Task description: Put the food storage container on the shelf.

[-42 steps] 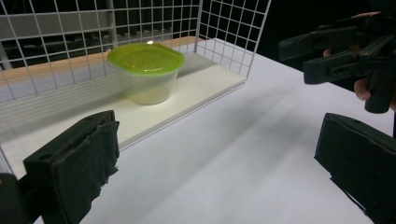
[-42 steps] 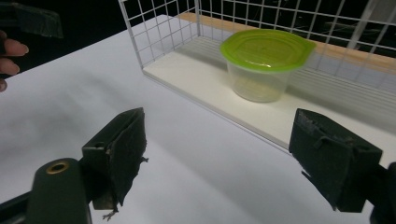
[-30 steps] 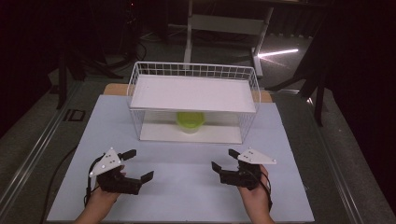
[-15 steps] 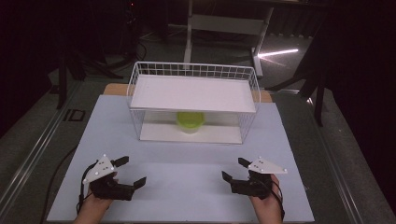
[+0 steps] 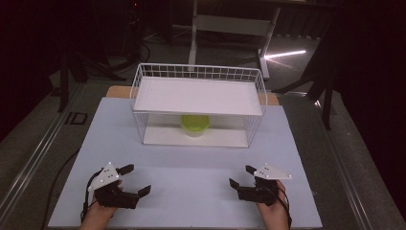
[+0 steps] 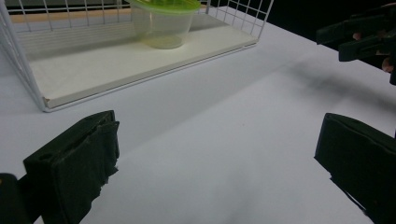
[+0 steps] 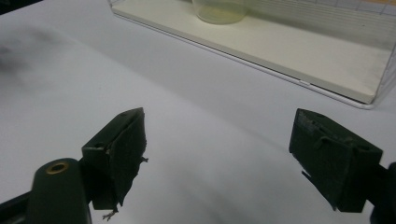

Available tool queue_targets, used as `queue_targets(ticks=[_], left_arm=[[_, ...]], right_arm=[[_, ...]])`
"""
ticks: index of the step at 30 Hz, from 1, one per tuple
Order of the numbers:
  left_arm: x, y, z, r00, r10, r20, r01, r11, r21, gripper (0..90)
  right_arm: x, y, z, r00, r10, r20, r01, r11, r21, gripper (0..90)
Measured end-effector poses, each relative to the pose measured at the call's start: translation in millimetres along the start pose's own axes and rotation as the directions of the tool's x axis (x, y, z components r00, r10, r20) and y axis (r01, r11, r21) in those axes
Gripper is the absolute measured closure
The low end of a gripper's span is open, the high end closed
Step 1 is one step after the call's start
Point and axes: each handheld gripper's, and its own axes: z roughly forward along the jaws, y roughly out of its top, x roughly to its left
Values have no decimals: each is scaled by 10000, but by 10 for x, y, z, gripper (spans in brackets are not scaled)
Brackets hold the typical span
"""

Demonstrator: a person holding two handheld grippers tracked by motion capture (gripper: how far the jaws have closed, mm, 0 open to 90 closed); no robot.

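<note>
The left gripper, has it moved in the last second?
Yes. In the high view the left gripper has drawn back toward the person, farther from the wire rack, its jaws open.

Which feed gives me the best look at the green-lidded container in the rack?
The left gripper view: the container shows its green lid and clear body through the rack's open front. The high view half hides it under the upper shelf; the right gripper view cuts off its lid.
</note>
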Motion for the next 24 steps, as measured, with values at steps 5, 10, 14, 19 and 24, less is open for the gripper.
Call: queue_targets(ticks=[5,10,14,19,24], left_arm=[[4,30,-12,10000,84,-1,-84,9995,-305,5],[42,13,-39,10000,4,-23,-5,9986,-531,6],[75,18,-73,9991,-430,-22,427,9952,-881,5],[72,40,-136,9989,-461,-30,454,9924,-1147,6],[72,48,-153,9993,-364,-80,352,9924,-1175,6]], right_arm=[[-33,20,-24,9999,-20,99,23,9997,-255,184],[-80,-4,-37,9996,276,28,-276,9993,-240,185],[-97,2,-51,9992,379,-112,-383,9986,-376,185],[-74,26,-72,9994,278,-194,-289,9979,-572,184],[-66,33,-63,9995,193,-239,-206,9982,-556,181]])
